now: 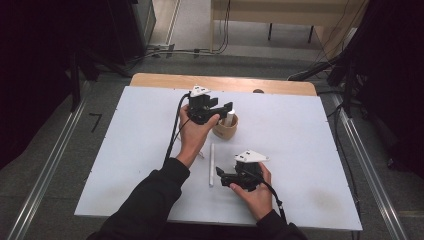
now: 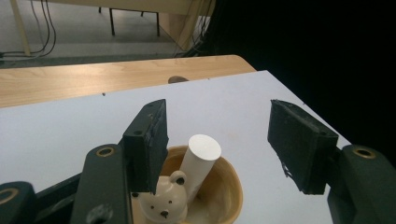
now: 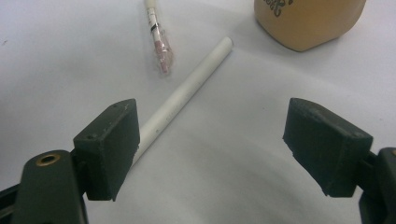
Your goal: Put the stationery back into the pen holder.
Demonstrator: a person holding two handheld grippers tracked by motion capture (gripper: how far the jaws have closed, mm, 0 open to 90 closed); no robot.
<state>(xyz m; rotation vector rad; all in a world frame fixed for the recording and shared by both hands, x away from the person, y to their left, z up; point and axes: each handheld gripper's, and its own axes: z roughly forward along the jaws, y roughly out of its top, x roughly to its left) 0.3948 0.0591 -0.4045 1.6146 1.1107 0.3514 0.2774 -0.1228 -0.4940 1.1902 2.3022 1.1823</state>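
Tan ceramic, the cup (image 2: pixel 219 196) sits directly under the left claw (image 2: pixel 224 149), whose jaws stand spread with nothing pinched. A white rod (image 2: pixel 201 161) leans upright inside the cup beside a small white bear figure (image 2: pixel 163 203), between and just below the jaws, touching neither pad. The right claw (image 3: pixel 210 149) is spread too, low over the white table (image 3: pixel 233 154). A second white rod (image 3: pixel 182 100) lies flat ahead of it, one end running beside its left jaw; a small wrapped stick (image 3: pixel 159 42) lies farther ahead.
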